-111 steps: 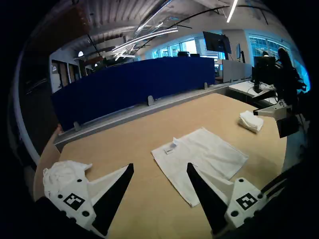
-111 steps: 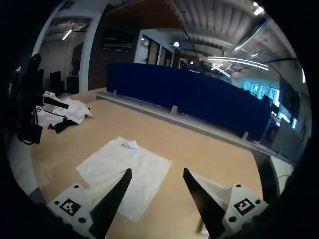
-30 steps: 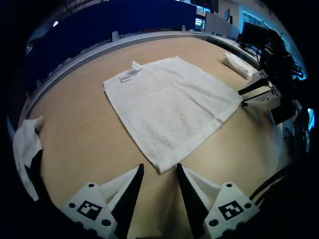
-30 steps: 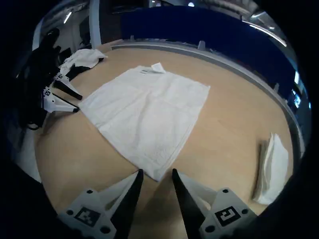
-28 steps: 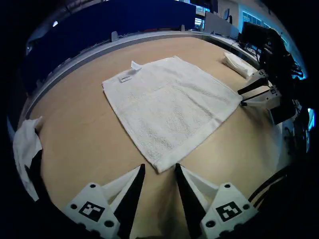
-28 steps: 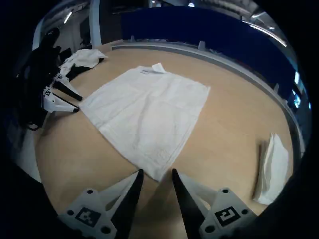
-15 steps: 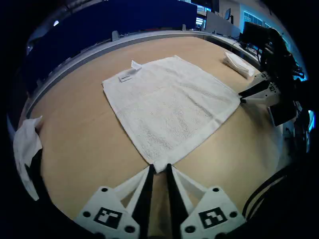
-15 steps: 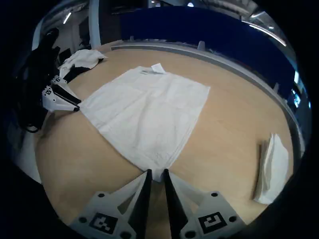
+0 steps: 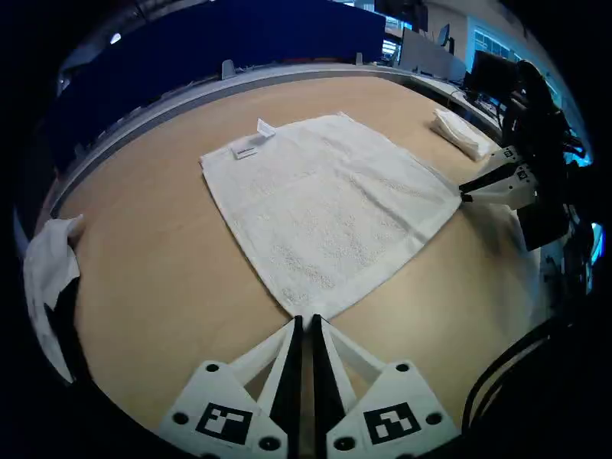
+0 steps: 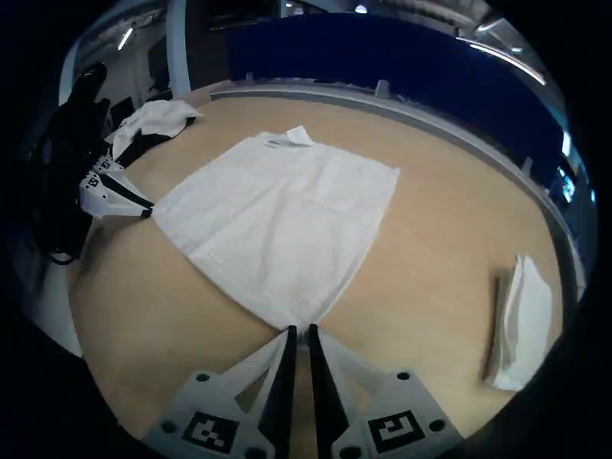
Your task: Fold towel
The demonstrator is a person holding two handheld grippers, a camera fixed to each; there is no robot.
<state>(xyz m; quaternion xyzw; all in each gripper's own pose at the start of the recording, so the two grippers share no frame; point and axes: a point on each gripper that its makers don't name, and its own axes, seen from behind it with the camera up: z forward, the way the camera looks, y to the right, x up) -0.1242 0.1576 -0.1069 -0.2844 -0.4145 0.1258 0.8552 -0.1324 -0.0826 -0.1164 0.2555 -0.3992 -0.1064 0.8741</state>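
A white towel (image 9: 329,206) lies flat on the light wooden table (image 9: 153,252), with a small tag at its far corner. My left gripper (image 9: 306,323) is shut on the towel's near corner. In the right gripper view the same towel (image 10: 279,214) spreads out ahead, and my right gripper (image 10: 300,333) is shut on its near corner there. The right gripper (image 9: 467,191) also appears at the towel's right corner in the left gripper view. The left gripper (image 10: 145,210) sits at the towel's left corner in the right gripper view.
A folded white towel (image 9: 461,134) rests near the table's far right edge, seen also as the folded towel (image 10: 524,321). A crumpled white cloth (image 9: 47,268) lies at the left edge. A blue partition (image 9: 214,42) runs along the back of the table.
Both grippers came down from above the table to the towel's two near corners, and their fingers closed onto those corners within the last second.
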